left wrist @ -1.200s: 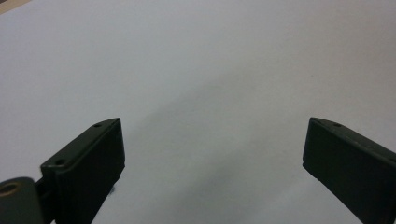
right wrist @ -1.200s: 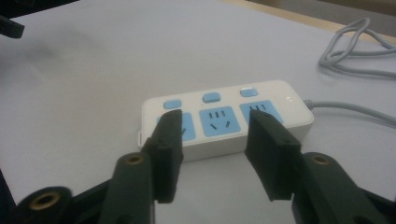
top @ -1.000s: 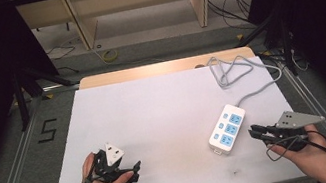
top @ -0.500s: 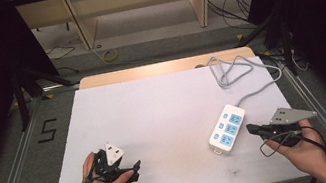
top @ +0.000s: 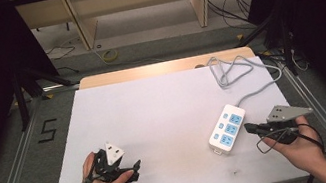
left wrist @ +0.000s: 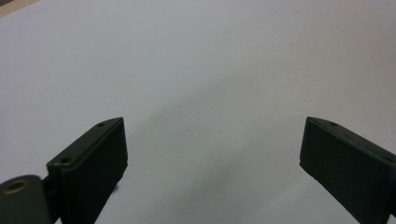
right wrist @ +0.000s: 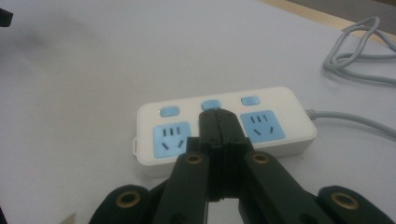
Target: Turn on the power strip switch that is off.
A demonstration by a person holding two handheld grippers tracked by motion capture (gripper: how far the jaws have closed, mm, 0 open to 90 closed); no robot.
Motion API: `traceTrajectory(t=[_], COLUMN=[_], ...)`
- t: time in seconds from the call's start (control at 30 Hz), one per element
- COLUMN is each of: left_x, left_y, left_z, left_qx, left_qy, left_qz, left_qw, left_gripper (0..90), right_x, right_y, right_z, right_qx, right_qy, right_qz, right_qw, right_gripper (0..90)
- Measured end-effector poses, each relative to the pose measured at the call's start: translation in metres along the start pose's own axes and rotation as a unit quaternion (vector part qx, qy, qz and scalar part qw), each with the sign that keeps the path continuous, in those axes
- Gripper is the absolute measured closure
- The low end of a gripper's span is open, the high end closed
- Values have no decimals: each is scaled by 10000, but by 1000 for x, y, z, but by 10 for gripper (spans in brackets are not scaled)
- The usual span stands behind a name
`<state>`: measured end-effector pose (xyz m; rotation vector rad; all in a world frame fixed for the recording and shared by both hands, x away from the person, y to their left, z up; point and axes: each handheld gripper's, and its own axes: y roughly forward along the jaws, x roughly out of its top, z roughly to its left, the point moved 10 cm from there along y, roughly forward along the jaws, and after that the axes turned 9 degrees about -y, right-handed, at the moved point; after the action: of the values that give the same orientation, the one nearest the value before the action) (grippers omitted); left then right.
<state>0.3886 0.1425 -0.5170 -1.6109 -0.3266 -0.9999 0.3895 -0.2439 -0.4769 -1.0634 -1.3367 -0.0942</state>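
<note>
While the white table [top: 164, 111] sits in a dark room with shelf legs [top: 78, 25] behind, the power strip [top: 227, 129] lies right of centre; right gripper [top: 249, 128] pressed together beside it, left gripper [top: 134, 170] spread, holding nothing.

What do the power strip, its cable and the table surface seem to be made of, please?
Power strip: apparently moulded plastic, smooth white shell with a slight sheen, light-blue socket faces and buttons. Cable: probably rubbery plastic sheathing, pale grey, lying in loose loops. Table surface: matte white sheet, material unclear; a wood-coloured edge shows at the far side.
</note>
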Motion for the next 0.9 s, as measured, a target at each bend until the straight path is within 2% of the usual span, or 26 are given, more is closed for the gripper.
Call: traceTrajectory(t=[0.9], left_x=[0], left_y=[0], left_z=[0], left_qx=[4], left_qy=[4], left_qz=[-14], left_qw=[10000], left_gripper=[74], right_x=[8], right_y=[11], right_z=[-8], right_qx=[-18], right_qy=[123], right_qz=[185], right_qw=[9998], right_gripper=[900])
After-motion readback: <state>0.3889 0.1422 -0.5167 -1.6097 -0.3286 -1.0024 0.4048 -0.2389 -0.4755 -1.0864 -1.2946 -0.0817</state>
